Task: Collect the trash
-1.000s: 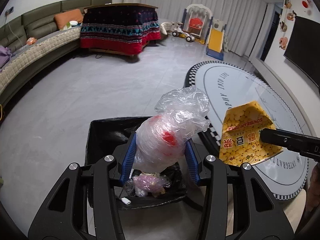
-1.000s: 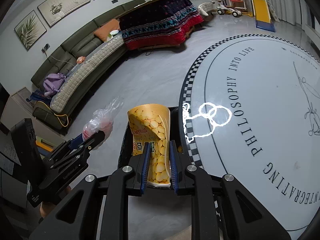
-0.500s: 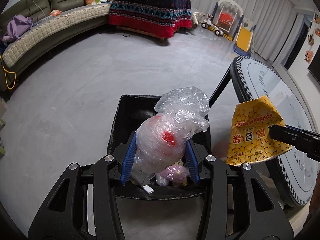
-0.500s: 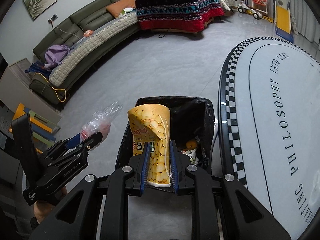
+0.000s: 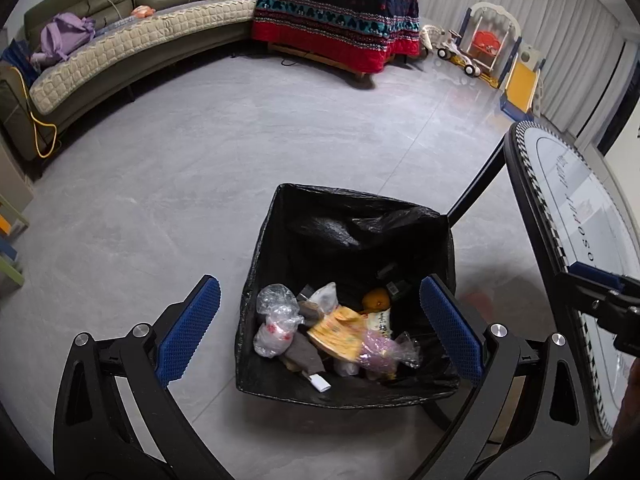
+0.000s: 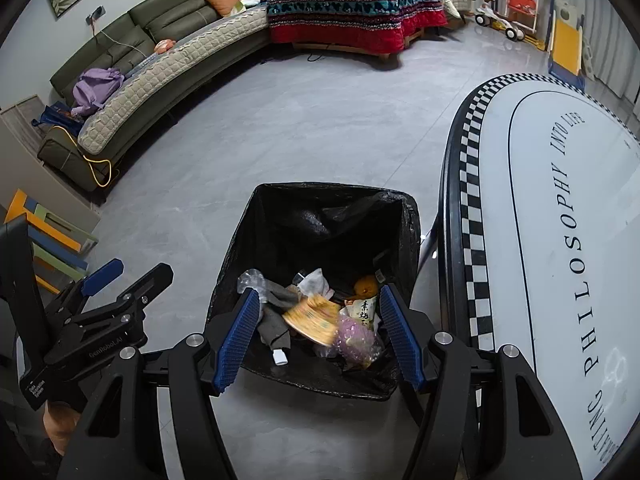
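A trash bin with a black liner (image 5: 352,196) (image 6: 320,189) stands on the grey floor beside the table. My left gripper (image 5: 319,282) hangs above it, its jaws opening wide with nothing between them. The clear plastic bag with red inside (image 5: 276,320) (image 6: 250,280) lies in the bin at the left. The yellow snack bag (image 5: 336,330) (image 6: 312,314) lies in the middle of the heap. My right gripper (image 6: 319,290) is also over the bin, its jaws opening and empty. The left gripper (image 6: 132,274) shows at the lower left of the right wrist view.
A round table with a checkered rim (image 5: 532,184) (image 6: 468,160) stands just right of the bin. A long green sofa (image 5: 120,52) curves along the far left. A quilt-covered table (image 5: 336,12) and toys (image 5: 488,44) sit at the back. Coloured steps (image 6: 52,236) are at the left.
Both grippers opened over the bin. The clear bag left the left gripper and the yellow snack bag left the right; both now lie in the bin. Both hands sank closer.
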Demonstrator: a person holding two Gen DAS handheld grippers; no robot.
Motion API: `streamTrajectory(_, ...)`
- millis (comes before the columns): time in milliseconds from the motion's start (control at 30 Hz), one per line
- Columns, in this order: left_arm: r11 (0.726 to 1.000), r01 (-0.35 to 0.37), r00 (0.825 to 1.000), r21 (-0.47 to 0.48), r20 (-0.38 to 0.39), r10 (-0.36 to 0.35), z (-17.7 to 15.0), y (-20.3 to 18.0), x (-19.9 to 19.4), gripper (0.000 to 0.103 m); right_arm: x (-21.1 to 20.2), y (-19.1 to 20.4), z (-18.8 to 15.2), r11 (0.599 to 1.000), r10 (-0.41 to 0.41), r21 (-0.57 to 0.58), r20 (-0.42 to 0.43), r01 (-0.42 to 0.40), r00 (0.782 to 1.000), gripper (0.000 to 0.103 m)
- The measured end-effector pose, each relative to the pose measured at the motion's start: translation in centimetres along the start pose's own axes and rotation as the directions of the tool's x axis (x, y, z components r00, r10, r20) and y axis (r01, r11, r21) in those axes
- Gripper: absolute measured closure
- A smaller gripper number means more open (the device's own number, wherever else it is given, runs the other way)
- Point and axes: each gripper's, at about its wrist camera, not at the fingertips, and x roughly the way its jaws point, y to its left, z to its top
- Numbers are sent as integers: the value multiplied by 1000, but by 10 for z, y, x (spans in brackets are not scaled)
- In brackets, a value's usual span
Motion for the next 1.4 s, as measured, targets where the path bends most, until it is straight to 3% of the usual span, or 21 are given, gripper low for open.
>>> streamTrajectory(400,1000,9,1000,15,8,-9,2,-12,-7,6,-17,-6,-2,1000,25,9,17,-25,1000,39)
streamTrajectory(667,997,48,998,62,34,-50,16,-50,-21,6,-46,-32,2,999,14,29,71,-16,997,34)
streamTrajectory(1033,975,137,989,174,36,-145,32,-137,-31,6,-89,-102,3,991,-60,124,140,42,988,29)
streamTrajectory(1400,916,261,963,304,-21,-268,32,-239,-26,6,-125,-192,-18,951,-184,277,163,134,969,26)
